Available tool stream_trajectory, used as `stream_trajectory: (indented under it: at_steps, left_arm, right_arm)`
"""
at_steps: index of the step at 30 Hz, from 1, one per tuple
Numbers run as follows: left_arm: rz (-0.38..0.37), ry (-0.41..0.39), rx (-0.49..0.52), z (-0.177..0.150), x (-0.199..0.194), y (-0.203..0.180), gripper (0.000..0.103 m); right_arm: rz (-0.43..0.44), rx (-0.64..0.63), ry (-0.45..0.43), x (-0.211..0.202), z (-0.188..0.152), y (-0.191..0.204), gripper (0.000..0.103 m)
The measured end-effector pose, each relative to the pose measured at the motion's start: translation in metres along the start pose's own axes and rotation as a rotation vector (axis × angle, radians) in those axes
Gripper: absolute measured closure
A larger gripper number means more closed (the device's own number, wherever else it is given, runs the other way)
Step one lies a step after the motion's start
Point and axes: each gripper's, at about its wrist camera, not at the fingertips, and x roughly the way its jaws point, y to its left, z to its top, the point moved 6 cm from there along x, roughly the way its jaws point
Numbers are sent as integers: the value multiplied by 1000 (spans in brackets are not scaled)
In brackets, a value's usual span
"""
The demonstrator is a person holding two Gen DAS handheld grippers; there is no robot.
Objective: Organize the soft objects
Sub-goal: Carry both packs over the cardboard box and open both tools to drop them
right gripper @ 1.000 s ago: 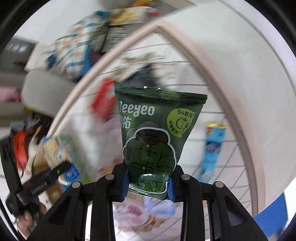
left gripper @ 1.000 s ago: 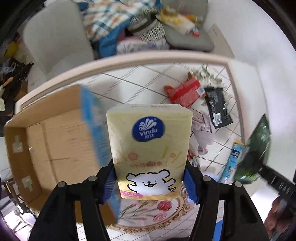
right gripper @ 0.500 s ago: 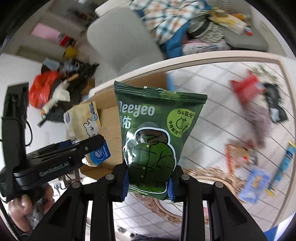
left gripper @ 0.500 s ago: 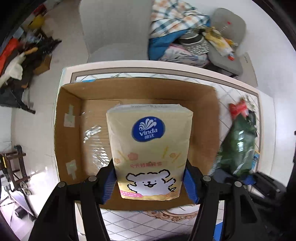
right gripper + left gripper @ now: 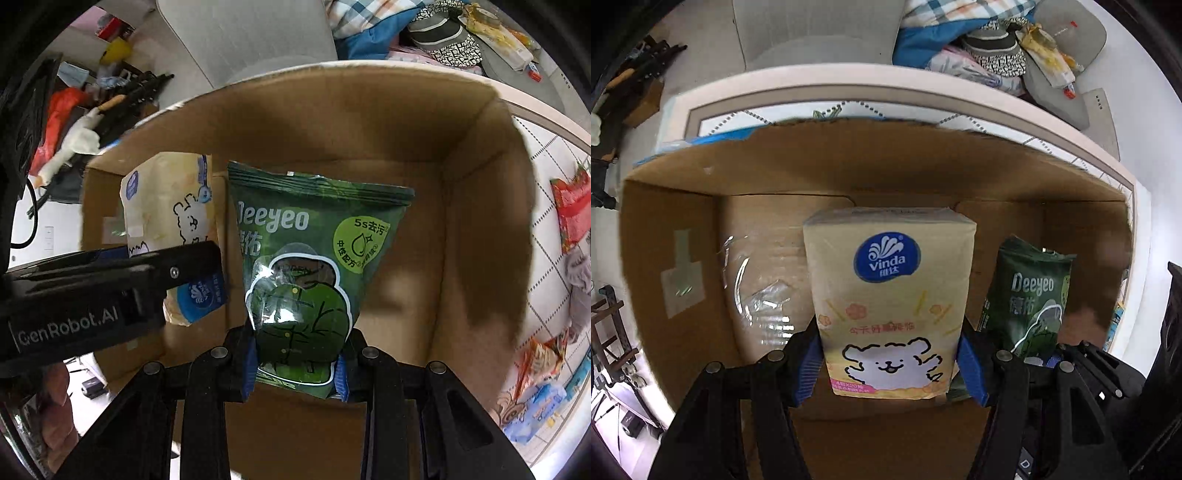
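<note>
Together, the left gripper [image 5: 890, 363] clamped the yellow tissue pack [image 5: 889, 295] and the right gripper [image 5: 295, 363] clamped the green Deeyeo pouch [image 5: 310, 273], side by side inside the cardboard box [image 5: 480, 206].

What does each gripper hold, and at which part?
Left gripper: the Vinda tissue pack, at its lower sides. Right gripper: the green Deeyeo pouch, at its bottom end.

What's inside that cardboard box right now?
The cardboard box shows bare floor with clear tape. The tissue pack and green pouch hang inside, still gripped. The floor behind them is hidden.
</note>
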Motion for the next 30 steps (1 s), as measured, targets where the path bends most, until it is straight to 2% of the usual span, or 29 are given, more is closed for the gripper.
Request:
stream_trajectory:
  at_steps: [4,8,10,11,12,13,14,17,19,20,21,23,25,26,30]
  left_arm:
    - [-6,35,23,7,11,-2,42]
    - [-2,50,-14,10,12,3,39]
    - [1,40,-20,9,7,4,35]
    - [8,31,-19,9,3,5,33]
    - [17,19,-18,7,-2,5,28]
    - [23,12,-15,5,-6,5,21]
    - [27,-3,-9,2,-13,4,19]
    - [46,-40,-7,-10,-29,5,17]
    - [54,-63,-3,-18,-38,9,4]
    - [64,-83,-2,-23,-46,9,3]
    - [72,-96,-2,-28,-49,12,3]
    - [93,-134,-3,-41,-59,18,2]
    - [107,-157,-2,-45,-64,21,1]
    - [119,-177,-2,-52,-70,22,1]
    - [135,-226,-8,-72,-84,22,1]
  right_arm:
    - [-29,-4,1,16,3,-3,68]
    - [-43,-18,-10,17,8,0,64]
    - [-41,-7,-8,13,8,-2,45]
    - [-37,-2,-14,10,7,-3,26]
    - [-33,2,-24,3,5,1,23]
    - [-41,6,-26,0,3,1,23]
    - [-52,9,-30,-4,1,-1,23]
    - [-58,12,-40,-18,-7,-5,23]
    - [-68,12,-47,-30,-15,-6,23]
    - [-71,10,-54,-34,-13,-3,21]
    - [-83,5,-60,-42,-19,-3,14]
    - [-89,3,-69,-51,-25,-3,7]
    - [-104,-2,-79,-61,-35,-1,5]
    - [-110,-2,-84,-64,-38,-3,0]
    - [-133,6,-125,-74,-54,-2,0]
